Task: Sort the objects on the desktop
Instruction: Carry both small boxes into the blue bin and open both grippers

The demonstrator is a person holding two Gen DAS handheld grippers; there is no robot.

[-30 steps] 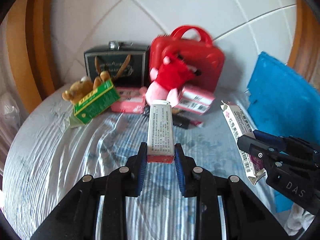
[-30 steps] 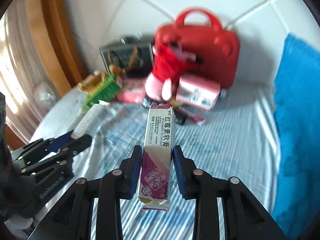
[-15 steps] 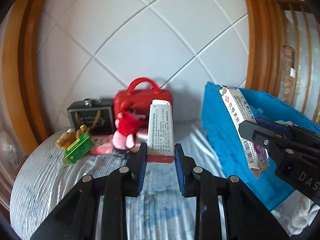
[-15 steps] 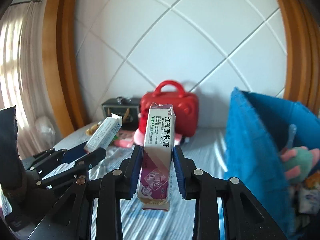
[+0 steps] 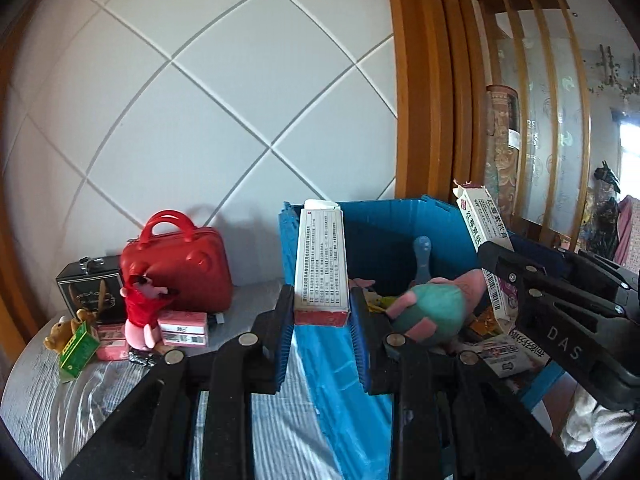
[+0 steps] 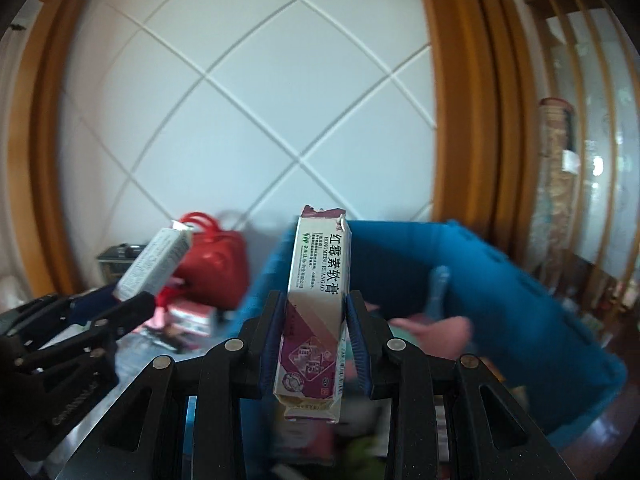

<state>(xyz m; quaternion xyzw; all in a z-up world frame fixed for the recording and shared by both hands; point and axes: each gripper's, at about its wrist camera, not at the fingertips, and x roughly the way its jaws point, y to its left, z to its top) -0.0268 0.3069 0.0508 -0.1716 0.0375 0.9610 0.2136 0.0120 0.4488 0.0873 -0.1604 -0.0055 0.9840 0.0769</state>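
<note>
Holding a white printed box (image 5: 322, 266) in our left gripper (image 5: 322, 320), jaws clamped; our right gripper (image 6: 313, 344) jaws pinch a purple-and-white ointment carton (image 6: 316, 300) at frame centre, before the blue bin (image 5: 384, 240).

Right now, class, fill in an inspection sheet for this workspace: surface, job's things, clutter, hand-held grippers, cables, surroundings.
Surface: striped cloth over a table.
Job's things: white box and purple box, both held; blue bin holds a plush toy and packets.
Clutter: red case, black box, red plush, bear, green box, pink boxes.
Grippers: left hand-held gripper shut on white box; right hand-held gripper shut on purple box.
Cables: nothing seen.
Surroundings: tiled wall, wooden frame.
</note>
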